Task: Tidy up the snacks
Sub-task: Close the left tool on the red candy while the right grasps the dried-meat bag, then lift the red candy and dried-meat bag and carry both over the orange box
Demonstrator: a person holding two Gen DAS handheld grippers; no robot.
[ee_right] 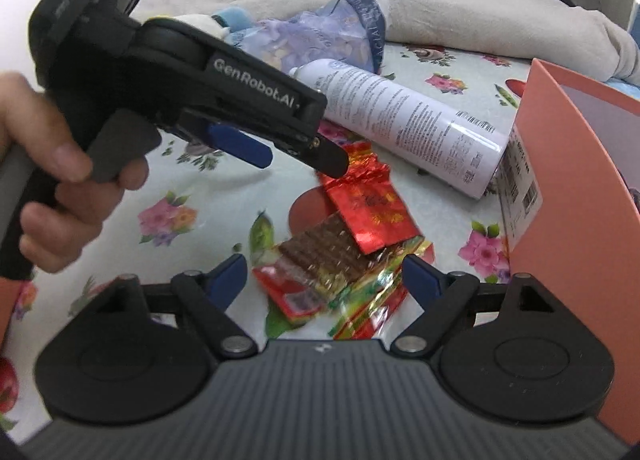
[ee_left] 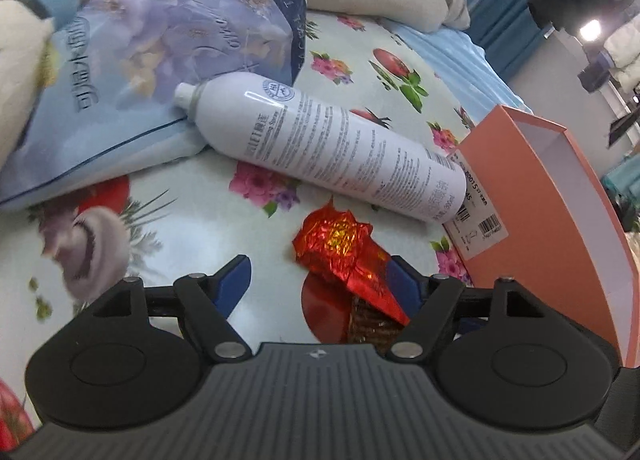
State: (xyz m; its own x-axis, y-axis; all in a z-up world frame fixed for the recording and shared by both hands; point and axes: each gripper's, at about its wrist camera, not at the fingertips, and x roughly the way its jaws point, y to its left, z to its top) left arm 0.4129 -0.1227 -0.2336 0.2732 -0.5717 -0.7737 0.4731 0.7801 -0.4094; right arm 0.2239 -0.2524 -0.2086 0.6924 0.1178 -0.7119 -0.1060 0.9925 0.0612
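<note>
**Snack position and gripper state**

Red foil snack (ee_right: pixel 370 206): crinkled metallic wrapper, torn open at one end, brown ridged wafer (ee_right: pixel 320 248) exposed. Lies on the flower-print bedsheet (ee_right: pixel 168 216), near the base of a white spray can (ee_right: pixel 404 120) lying on its side. Further loose wrappers (ee_right: pixel 360 292), red and gold, beside and below the wafer; blurred. Orange box (ee_right: pixel 576 164) open at the right, touching the can's base. Blue tissue pack (ee_left: pixel 160 40) behind the can's nozzle end.

Left gripper (ee_left: pixel 320 272): jaws apart, wide. Red foil wrapper between the blue pads, close against the right-side pad (ee_left: pixel 404 276); contact cannot be told; not clamped. Held in a hand (ee_right: pixel 60 180) by the handle, seen from the right wrist view.

Right gripper (ee_right: pixel 324 276): jaws apart, wide. Wafer and loose wrappers between the pads, neither pad pressing on them.
</note>
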